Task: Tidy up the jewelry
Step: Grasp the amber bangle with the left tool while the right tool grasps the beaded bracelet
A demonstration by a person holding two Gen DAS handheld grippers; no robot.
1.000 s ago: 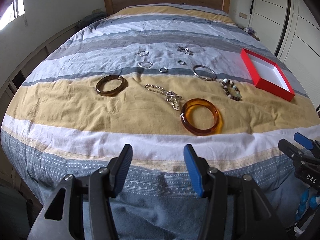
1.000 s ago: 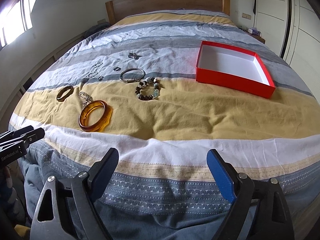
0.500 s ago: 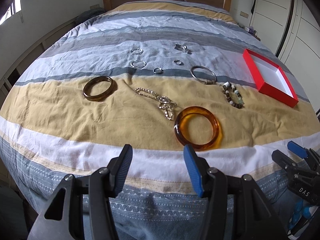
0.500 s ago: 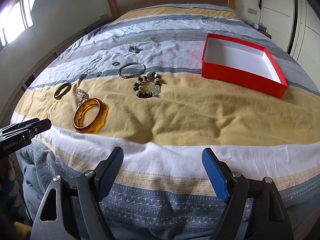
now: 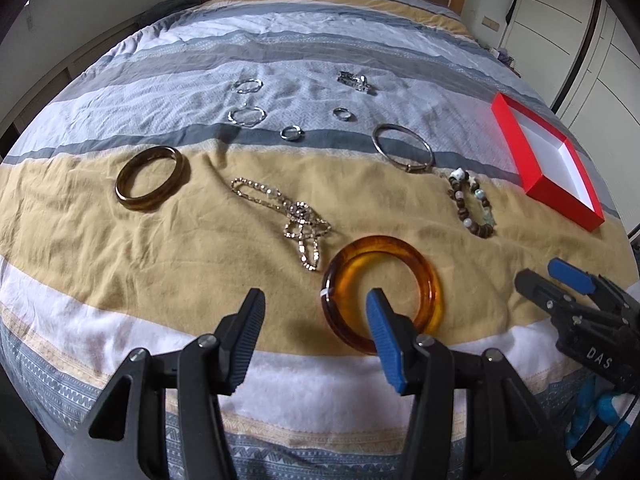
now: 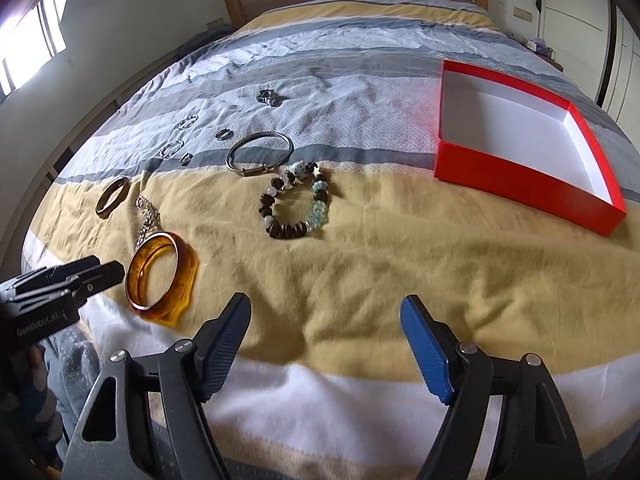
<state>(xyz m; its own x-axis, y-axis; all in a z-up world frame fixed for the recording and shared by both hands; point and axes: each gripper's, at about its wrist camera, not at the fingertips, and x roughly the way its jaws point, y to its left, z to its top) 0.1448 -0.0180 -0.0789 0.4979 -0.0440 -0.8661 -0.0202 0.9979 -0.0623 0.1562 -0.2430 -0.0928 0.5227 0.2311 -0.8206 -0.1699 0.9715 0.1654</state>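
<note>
My left claw hangs open over the near edge of the bed, its blue finger overlapping the amber bangle in view, contact unclear. My right claw is spread wide, empty, above the yellow stripe. A beaded bracelet, silver bangle, chain and brown bangle lie on the cover; the red box sits to the right.
</note>
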